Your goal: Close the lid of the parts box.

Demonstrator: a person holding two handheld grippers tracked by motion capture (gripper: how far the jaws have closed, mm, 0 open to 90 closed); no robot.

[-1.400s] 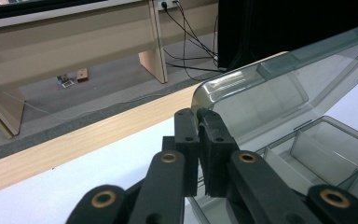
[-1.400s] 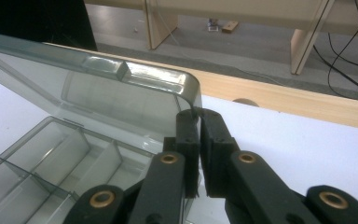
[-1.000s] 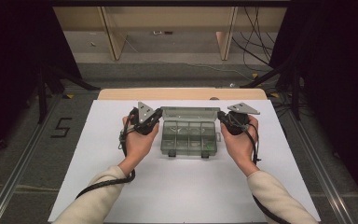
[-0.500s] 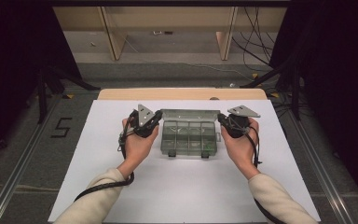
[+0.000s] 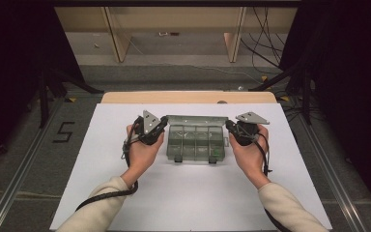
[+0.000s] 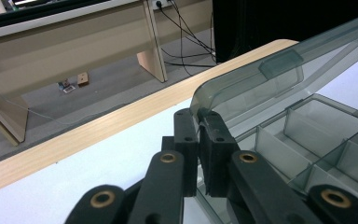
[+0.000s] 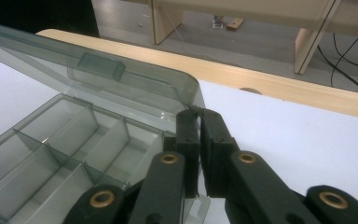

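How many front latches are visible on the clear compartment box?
2. Both sit on the near edge of the box: one latch toward the left tool, the other latch toward the right tool.

Cream sleeves [image 5: 101, 212], seemingly brass-riveted black jaws

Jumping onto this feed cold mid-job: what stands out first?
A clear grey compartment box sits mid-table on the white sheet, its lid raised at a slant over empty dividers. The left gripper pinches the lid's edge at one end and the right gripper pinches the other end, a hand on each side of the box.
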